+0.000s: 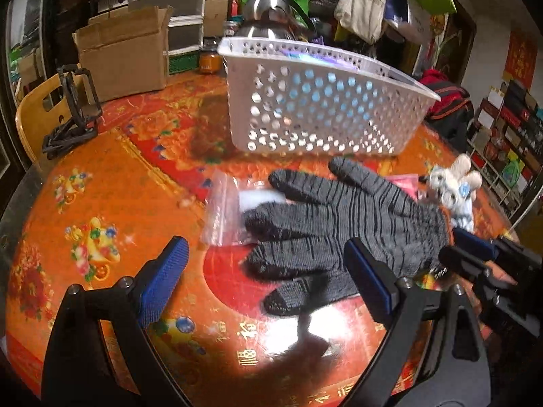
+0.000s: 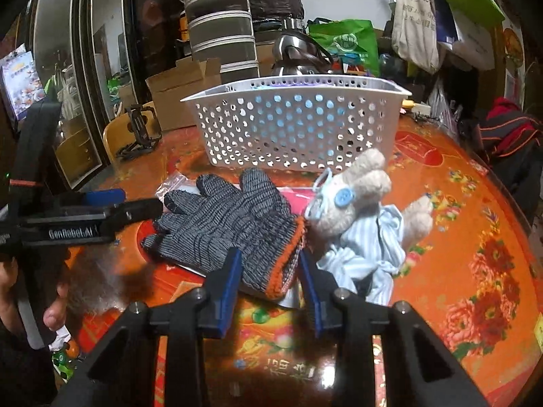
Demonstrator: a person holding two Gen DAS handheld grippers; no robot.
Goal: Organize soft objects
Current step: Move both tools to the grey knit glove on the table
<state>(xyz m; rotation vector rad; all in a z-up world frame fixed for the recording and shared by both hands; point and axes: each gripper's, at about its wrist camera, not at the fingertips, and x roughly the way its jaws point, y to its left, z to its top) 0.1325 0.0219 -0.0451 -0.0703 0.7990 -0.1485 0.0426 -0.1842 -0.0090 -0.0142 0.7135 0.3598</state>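
Observation:
A grey knitted glove [image 1: 342, 224] with an orange cuff lies flat on the table; it also shows in the right wrist view [image 2: 230, 227]. My right gripper [image 2: 269, 271] has its blue pads on either side of the glove's cuff, touching it. My left gripper [image 1: 268, 261] is open above the glove's fingers and holds nothing. A plush bunny [image 2: 356, 203] in a striped blue garment lies right of the glove, also in the left wrist view [image 1: 453, 183]. A white perforated basket [image 2: 295, 125] stands behind them, also in the left wrist view [image 1: 319, 101].
A small clear zip bag [image 1: 227, 210] lies under the glove's fingertips, and a pink packet [image 2: 298, 196] lies between glove and bunny. A black stand [image 1: 74, 108], a cardboard box [image 1: 125, 51] and a steel kettle [image 1: 268, 13] are at the table's back. The tablecloth [image 2: 475, 237] is orange and floral.

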